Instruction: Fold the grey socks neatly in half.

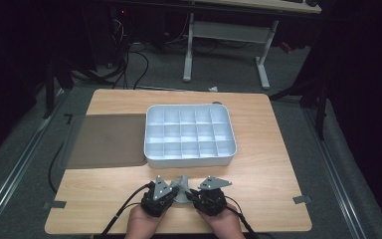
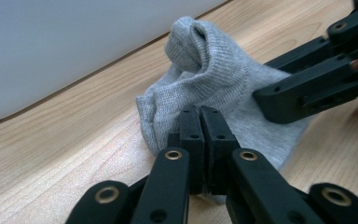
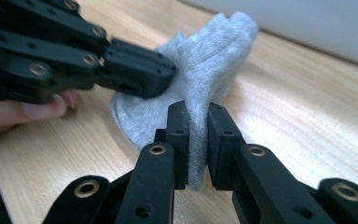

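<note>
Btwn both grippers' jaws: grey sock (image 2: 223, 88).

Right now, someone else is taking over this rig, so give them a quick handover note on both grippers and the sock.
Left gripper: shut on the near edge of the grey sock.
Right gripper: jaws around a fold of the sock, pinching it.
Sock: bunched on the wooden table, just in front of the white divided tray.
Done: both grippers have hold of the sock.
Left: probably fold or roll it and put it in a tray compartment; all look empty.
</note>
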Tool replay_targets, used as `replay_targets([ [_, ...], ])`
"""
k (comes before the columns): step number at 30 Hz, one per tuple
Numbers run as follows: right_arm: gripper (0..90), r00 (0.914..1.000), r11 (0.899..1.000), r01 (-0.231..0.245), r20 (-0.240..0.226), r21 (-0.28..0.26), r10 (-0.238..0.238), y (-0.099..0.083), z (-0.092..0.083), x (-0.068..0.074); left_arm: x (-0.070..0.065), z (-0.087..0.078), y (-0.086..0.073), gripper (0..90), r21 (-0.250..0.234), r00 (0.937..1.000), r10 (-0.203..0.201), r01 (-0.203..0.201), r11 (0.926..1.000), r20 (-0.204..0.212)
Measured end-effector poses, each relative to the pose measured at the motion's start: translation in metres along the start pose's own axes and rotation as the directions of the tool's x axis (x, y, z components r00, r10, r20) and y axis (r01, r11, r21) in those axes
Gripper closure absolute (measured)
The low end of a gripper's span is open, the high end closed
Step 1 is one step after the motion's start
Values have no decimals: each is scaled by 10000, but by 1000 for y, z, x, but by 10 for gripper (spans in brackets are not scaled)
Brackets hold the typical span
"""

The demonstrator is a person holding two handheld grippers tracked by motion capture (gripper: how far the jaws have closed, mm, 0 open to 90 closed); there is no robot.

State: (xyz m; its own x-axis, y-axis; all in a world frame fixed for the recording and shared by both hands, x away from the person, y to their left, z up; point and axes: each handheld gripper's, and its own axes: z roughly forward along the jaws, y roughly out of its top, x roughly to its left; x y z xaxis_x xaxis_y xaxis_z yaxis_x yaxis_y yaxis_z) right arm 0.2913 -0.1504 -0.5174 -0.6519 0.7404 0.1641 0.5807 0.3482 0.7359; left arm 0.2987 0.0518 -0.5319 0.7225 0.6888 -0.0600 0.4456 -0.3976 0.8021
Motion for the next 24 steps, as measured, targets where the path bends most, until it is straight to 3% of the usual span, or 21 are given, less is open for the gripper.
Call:
replay_targets([
  [3,801,10000,10000,-44,21,1,44,0,-1,1,-1,0,0,880,1,10000,19,-19,10000,-60],
  [5,706,9996,9996,-267,86,60,266,-1,0,-2,-1,0,0,880,7,10000,13,-12,10000,-92],
  [8,641,9978,9978,-659,-4,85,659,-2,0,-8,-1,0,0,880,1,9999,12,-12,10000,-110],
  [11,639,9976,9975,-693,22,141,692,-3,1,-10,-1,0,0,879,-4,9999,8,-8,10000,-111],
  [15,687,9974,9968,-708,-74,378,712,-5,5,-10,-1,0,0,878,-4,9999,0,0,10000,-112],
  [16,761,9978,9975,-624,-180,338,631,-6,5,-9,-1,0,0,878,-7,9999,-17,17,10000,-113],
  [19,815,9992,9991,-394,-10,174,394,-7,5,-6,-1,0,0,878,1,9999,14,-14,10000,-108],
  [24,828,9999,9999,-127,94,-113,128,-4,-1,-1,-1,-1,-1,879,-1,9999,25,-25,10000,-129],
])
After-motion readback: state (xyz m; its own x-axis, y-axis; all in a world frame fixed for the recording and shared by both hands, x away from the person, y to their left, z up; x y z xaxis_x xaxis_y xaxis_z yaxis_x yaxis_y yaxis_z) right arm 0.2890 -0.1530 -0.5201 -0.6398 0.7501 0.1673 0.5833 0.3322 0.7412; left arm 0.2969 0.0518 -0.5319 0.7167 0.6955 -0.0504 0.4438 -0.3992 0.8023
